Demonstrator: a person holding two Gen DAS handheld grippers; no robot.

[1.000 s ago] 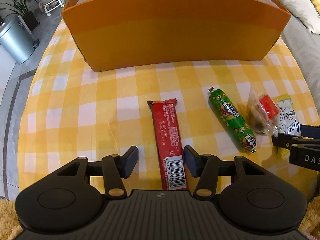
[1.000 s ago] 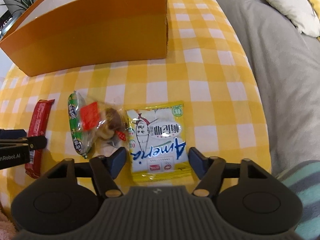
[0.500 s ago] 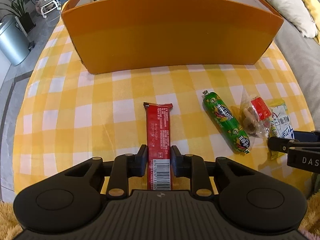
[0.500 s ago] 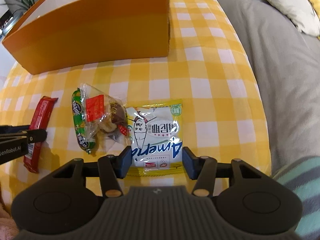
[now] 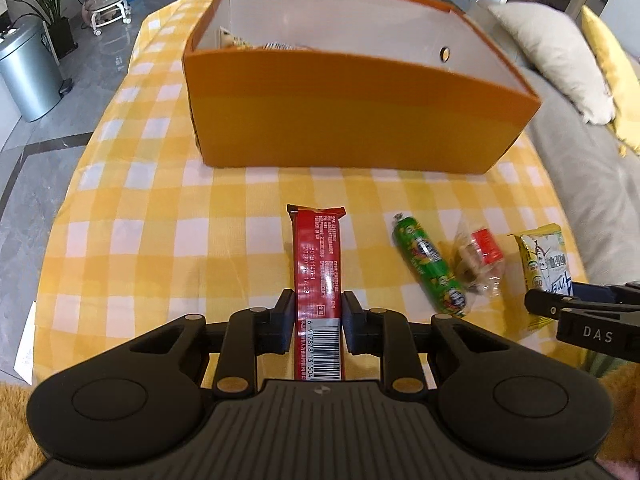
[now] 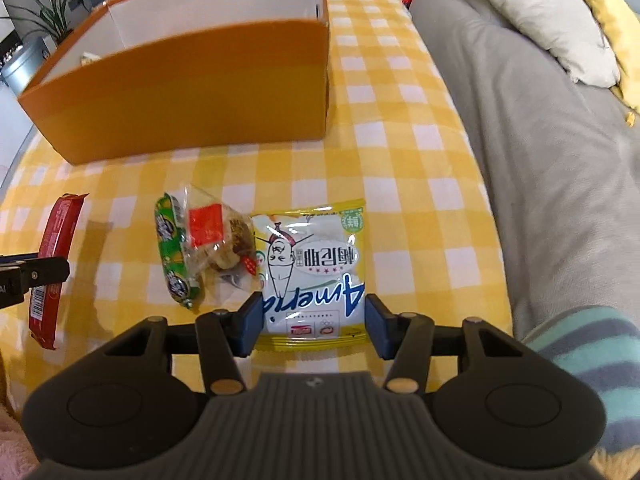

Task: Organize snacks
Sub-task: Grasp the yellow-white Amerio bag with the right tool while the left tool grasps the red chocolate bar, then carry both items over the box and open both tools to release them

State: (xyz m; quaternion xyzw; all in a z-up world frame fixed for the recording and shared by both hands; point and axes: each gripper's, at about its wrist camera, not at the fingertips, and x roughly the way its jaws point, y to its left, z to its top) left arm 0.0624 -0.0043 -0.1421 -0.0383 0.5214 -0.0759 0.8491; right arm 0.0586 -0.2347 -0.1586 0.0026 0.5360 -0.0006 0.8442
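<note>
My left gripper (image 5: pixel 316 322) is shut on a long red snack bar (image 5: pixel 318 264) and holds it above the yellow checked tablecloth (image 5: pixel 160 240). My right gripper (image 6: pixel 314 326) is shut on a yellow and white snack packet (image 6: pixel 312 268), its fingers on the packet's two sides. A green sausage stick (image 5: pixel 430 266) and a clear bag with a red label (image 5: pixel 478 262) lie on the cloth between them. The orange box (image 5: pixel 352 120) stands beyond, open-topped, with several snacks at its back left corner.
A grey sofa (image 6: pixel 540 160) with a pale cushion (image 6: pixel 540 16) borders the table's right edge. A metal bin (image 5: pixel 28 76) and a plant stand on the floor at far left. The cloth ends at the near and left edges.
Both grippers have closed: the left on the red bar, the right on the yellow packet. Both have risen, so the box's inside shows now.
</note>
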